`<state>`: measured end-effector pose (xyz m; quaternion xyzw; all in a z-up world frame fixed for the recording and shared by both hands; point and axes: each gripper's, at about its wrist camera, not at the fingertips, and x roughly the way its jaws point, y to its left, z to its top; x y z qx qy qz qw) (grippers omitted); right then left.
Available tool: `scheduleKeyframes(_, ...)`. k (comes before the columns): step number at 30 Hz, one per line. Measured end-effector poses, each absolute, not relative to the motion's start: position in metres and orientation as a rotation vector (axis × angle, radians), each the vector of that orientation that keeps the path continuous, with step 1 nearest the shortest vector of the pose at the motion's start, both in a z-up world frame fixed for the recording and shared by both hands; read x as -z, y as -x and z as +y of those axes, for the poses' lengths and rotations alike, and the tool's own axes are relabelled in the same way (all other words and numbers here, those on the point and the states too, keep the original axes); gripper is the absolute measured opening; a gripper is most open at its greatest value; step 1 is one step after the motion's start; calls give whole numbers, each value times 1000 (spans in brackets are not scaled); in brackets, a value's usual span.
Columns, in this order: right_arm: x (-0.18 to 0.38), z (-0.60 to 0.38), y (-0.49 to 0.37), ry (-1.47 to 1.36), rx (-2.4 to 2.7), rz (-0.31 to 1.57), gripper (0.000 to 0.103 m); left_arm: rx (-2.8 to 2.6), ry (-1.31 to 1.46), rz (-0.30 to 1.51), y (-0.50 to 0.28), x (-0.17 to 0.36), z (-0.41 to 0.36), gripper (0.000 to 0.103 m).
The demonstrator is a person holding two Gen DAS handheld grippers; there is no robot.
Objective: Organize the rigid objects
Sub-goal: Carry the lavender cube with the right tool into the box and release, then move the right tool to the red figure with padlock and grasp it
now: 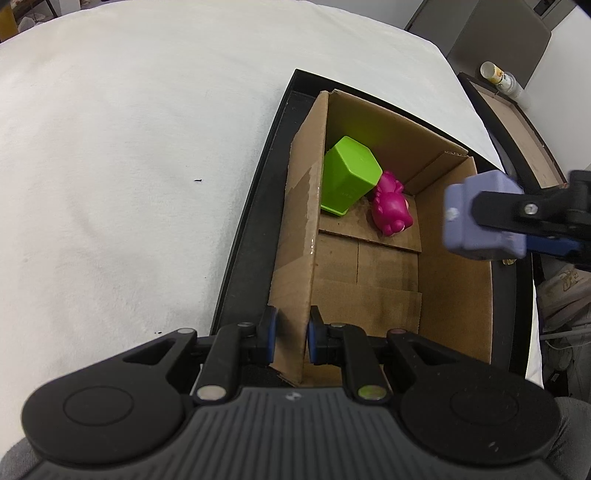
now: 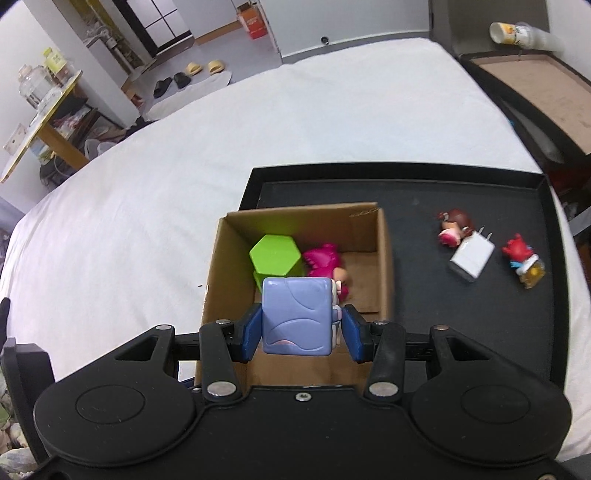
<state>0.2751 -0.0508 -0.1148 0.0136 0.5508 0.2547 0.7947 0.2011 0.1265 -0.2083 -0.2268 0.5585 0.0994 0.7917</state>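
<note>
An open cardboard box (image 1: 299, 206) (image 2: 384, 251) stands on a black tray (image 2: 424, 192). Inside lie a green hexagonal cup (image 1: 349, 177) (image 2: 275, 256) and a magenta toy figure (image 1: 391, 206) (image 2: 325, 260). My left gripper (image 1: 290, 338) is shut on the box's near left wall. My right gripper (image 2: 301, 330) is shut on a lilac cube toy (image 2: 295, 317) (image 1: 480, 218) and holds it above the box's near end. On the tray to the right of the box lie a brown-haired doll (image 2: 454, 225), a white charger plug (image 2: 472, 258) and a red figure (image 2: 521, 258).
The tray sits on a white cloth-covered surface (image 1: 129, 166) (image 2: 184, 166). A second black tray with a brown liner (image 2: 546, 85) and a paper cup (image 2: 517, 33) are at the far right. Room furniture and slippers are beyond the surface's far edge.
</note>
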Motion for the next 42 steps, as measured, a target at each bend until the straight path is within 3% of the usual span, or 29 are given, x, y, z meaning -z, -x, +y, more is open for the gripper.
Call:
scheduleKeyframes(20,133,-13,-268,-72,-615,1205,49,-207,528,1189,-200,210,133,15)
scheduleKeyframes(42,116,-85,-273,-170,-568,1165,49,-240,502,1180,-198,205,126,14)
